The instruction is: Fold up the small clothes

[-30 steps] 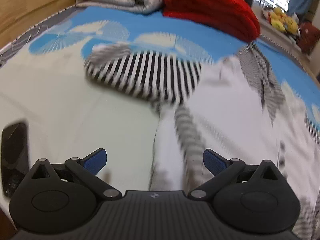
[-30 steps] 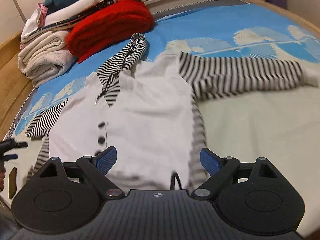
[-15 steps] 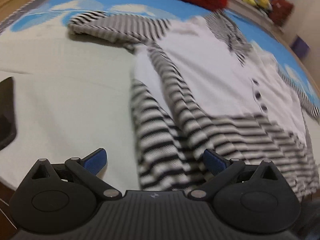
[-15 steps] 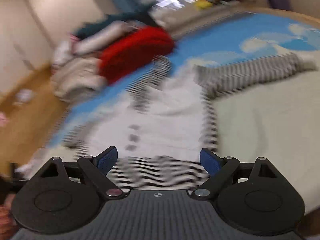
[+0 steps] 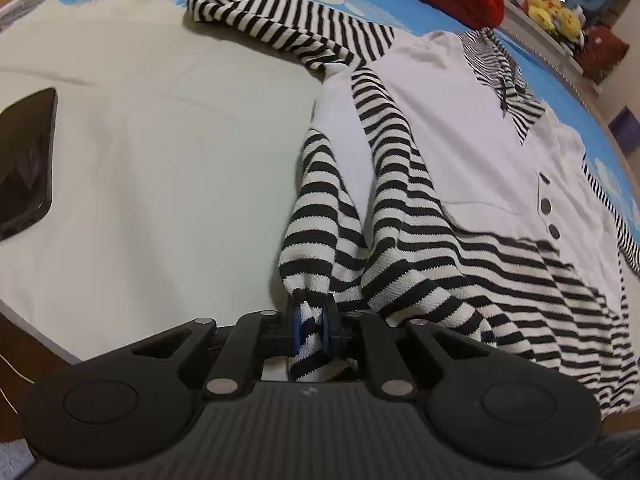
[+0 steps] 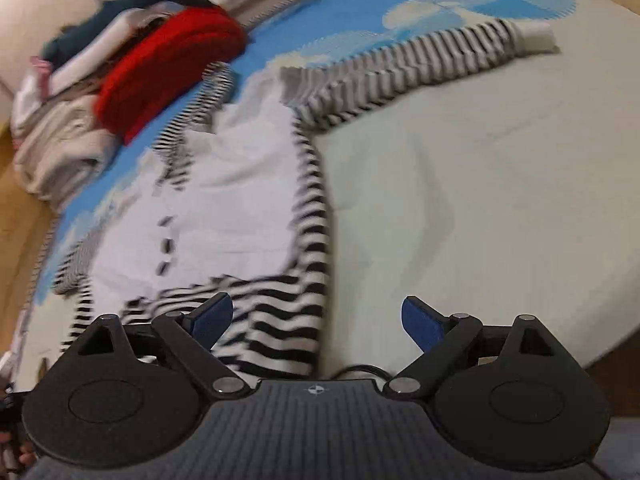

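Striped garment point(image 5: 452, 168) lies spread on the bed point(image 5: 160, 168), one of it, two sleeves out. The left gripper point(image 5: 311, 324) is closing, pads pressing its near hem corner; the right gripper point(image 6: 318, 322) hangs released over the other corner. Judged step: first fold beginning. Next, the right must pinch too.
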Demonstrator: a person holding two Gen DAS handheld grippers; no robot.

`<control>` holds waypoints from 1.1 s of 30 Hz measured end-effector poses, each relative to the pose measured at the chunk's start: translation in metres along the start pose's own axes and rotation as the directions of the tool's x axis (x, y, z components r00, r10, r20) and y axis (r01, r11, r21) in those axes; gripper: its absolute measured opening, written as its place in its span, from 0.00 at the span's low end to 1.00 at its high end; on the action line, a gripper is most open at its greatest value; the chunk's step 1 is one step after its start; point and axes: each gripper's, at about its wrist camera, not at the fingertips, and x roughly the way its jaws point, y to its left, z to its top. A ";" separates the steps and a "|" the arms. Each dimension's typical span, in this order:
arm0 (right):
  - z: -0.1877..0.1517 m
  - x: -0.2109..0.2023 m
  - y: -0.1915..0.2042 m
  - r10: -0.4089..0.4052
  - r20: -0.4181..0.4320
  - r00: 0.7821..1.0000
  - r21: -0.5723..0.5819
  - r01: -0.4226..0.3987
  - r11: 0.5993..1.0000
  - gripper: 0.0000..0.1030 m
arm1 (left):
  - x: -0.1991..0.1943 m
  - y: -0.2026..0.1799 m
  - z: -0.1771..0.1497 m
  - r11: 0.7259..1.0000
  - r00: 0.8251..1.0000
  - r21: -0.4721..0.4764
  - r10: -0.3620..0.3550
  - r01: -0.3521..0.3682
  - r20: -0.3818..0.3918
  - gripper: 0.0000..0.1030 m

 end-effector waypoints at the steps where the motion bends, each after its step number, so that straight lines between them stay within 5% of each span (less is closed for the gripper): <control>1: -0.002 0.002 0.003 0.025 -0.002 1.000 -0.019 -0.025 1.000 0.90 | 0.000 -0.003 0.000 1.000 1.000 0.009 0.005 -0.005 0.001 0.11; 6: -0.019 0.034 0.013 0.035 -0.140 0.990 -0.062 -0.044 0.997 0.89 | 0.005 -0.009 0.003 0.999 1.000 0.033 -0.013 0.013 -0.001 0.21; 7: -0.024 0.040 0.014 0.032 -0.174 0.984 -0.075 -0.045 0.996 0.81 | 0.005 -0.011 0.002 0.999 1.000 0.046 -0.006 0.006 0.004 0.20; 8: -0.030 0.040 0.022 0.018 -0.161 0.987 -0.147 -0.042 0.988 0.50 | 0.004 -0.012 0.001 0.999 1.000 0.054 -0.001 0.001 0.005 0.08; 10: -0.038 0.033 0.038 0.045 -0.187 0.981 -0.263 -0.094 0.960 0.04 | -0.003 -0.010 -0.002 0.999 0.999 0.023 -0.037 0.038 -0.003 0.06; 16: -0.043 -0.034 0.022 0.097 -0.096 0.991 -0.168 -0.112 0.979 0.04 | -0.026 -0.006 -0.025 0.998 0.998 0.021 -0.055 0.055 -0.010 0.06; 19: -0.049 -0.030 0.010 0.043 -0.083 0.996 -0.170 -0.057 0.984 0.05 | -0.021 -0.008 -0.025 0.999 0.999 0.035 -0.023 0.024 -0.031 0.10; 21: -0.053 -0.011 0.008 -0.032 -0.133 0.991 -0.157 0.011 0.988 0.19 | -0.020 -0.007 -0.020 1.000 0.999 0.022 0.001 0.000 -0.037 0.18; 22: -0.054 -0.006 0.009 -0.064 -0.155 0.986 -0.162 0.039 0.986 0.37 | -0.022 -0.004 -0.019 1.000 1.000 0.000 0.001 -0.001 -0.029 0.27; 24: -0.054 -0.011 0.015 -0.083 -0.140 0.987 -0.193 0.055 0.980 0.48 | -0.034 0.003 -0.014 0.998 0.999 -0.048 -0.036 0.036 0.005 0.47; 26: -0.051 -0.029 0.022 -0.096 -0.071 0.993 -0.226 0.078 0.971 0.78 | -0.049 0.002 -0.007 0.999 0.997 -0.051 -0.002 0.006 0.079 0.78; 29: -0.038 -0.049 0.037 -0.104 0.042 0.994 -0.309 0.112 0.944 0.81 | -0.068 0.000 0.024 0.997 0.976 -0.026 0.076 -0.072 0.202 0.83; 33: 0.006 -0.044 0.067 -0.035 0.125 0.992 -0.340 0.076 0.937 0.82 | -0.065 0.004 0.089 0.995 0.962 -0.044 0.095 -0.087 0.258 0.86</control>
